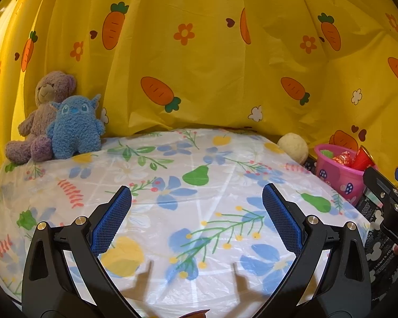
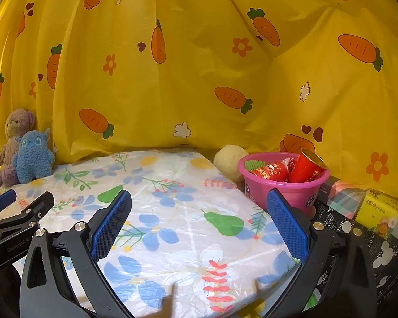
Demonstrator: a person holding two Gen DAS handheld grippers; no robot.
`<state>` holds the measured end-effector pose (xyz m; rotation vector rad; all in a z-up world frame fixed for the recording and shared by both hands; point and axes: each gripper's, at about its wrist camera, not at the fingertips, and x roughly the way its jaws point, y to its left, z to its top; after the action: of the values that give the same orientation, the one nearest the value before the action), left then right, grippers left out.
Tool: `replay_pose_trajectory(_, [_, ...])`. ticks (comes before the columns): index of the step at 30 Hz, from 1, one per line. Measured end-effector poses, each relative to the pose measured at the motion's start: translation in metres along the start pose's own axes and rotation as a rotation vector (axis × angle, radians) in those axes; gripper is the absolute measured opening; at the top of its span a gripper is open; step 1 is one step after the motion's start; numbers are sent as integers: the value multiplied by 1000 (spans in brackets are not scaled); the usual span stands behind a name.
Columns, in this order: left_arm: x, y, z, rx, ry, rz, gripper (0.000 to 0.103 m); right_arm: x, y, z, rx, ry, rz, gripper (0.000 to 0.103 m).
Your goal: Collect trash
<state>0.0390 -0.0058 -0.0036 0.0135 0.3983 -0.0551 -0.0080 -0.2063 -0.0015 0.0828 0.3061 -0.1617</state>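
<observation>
Two hand-held grippers hover over the desk (image 2: 188, 238), which is covered in a clear plastic sheet printed with blue flowers and green pears. The left hand-held gripper (image 1: 196, 198) has its blue-padded jaws spread wide with nothing between them; the right hand-held gripper (image 2: 199, 201) is just as wide and empty.

The trash sits in one small pink plastic bucket (image 2: 281, 188) at the desk's right edge, on a black printed surface. Inside it I count one red paper cup (image 2: 306, 168), one crumpled red-and-gold wrapper (image 2: 270, 172) and one green ridged piece (image 2: 253, 164). The cup lies tilted, its long axis slanting up to the right, gold-rimmed mouth pointing up-right.

One cream fuzzy ball (image 2: 229, 163) touches the bucket's left side. Two plush toys sit together at the far left corner: one brown teddy bear (image 1: 43, 111) and one blue fluffy creature (image 1: 75, 129). One yellow tissue pack (image 2: 379, 210) lies right of the bucket.
</observation>
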Motion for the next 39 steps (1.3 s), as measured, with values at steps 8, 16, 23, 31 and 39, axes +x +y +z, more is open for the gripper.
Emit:
replay_pose_trajectory(8, [-2, -3, 2, 9, -10, -22, 97, 0, -1, 0, -1, 2, -1, 98])
replay_pose_trajectory(16, [-3, -8, 2, 22, -13, -37, 97, 0, -5, 1, 10, 3, -5, 98])
replay_pose_trajectory(23, [-3, -10, 2, 27, -16, -41, 97, 0, -5, 1, 10, 3, -3, 98])
replay_pose_trajectory(31, [-3, -12, 2, 36, -16, -52, 97, 1, -6, 2, 12, 5, -5, 98])
replay_pose_trajectory(39, [-3, -13, 2, 37, -15, -55, 97, 1, -8, 3, 13, 6, -2, 98])
